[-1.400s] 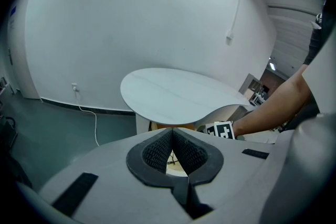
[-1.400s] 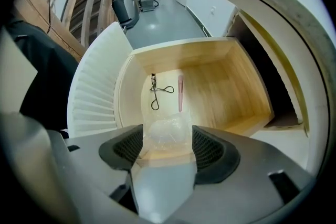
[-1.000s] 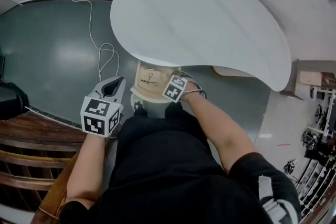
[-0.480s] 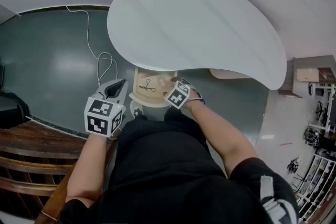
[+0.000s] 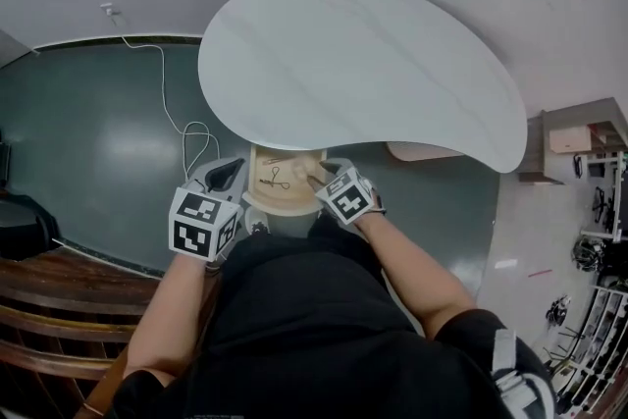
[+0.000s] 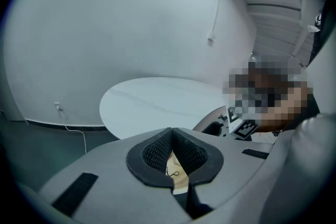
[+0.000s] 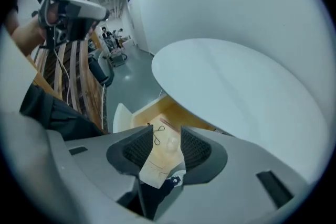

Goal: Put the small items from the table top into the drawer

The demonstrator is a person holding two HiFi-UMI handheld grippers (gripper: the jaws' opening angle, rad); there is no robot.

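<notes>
**Item 1: counter**. White, kidney-shaped top, lying beyond both tools. No small item can be made out on it in any view, so the clearing looks largely done.

**Item 2: drawer**. Pulled out from under the near edge of the counter, between the two tools and just ahead of their tips. It probably stands open so things can be dropped in from above.

**Item 3: small items.** A thin black wire loop lies on the drawer floor, ahead of and below the right tool's jaws. A slim dark stick lies further from the tool, toward the drawer's back. A pale lump beside the loop is too faint to name.

**Item 4: right tool**. Pointed steeply down over the drawer. Its jaws are partly apart and have just been closing. Nothing sits between the pads, and only the drawer floor and the loop show through the gap. The tool holds nothing and touches nothing. It reads as a tool that has finished a drop.

**Item 5: left tool**. Held off the drawer's left side, aimed across it toward the counter. Its jaw tips are together and it is empty, probably parked clear so the right tool has room.
</notes>
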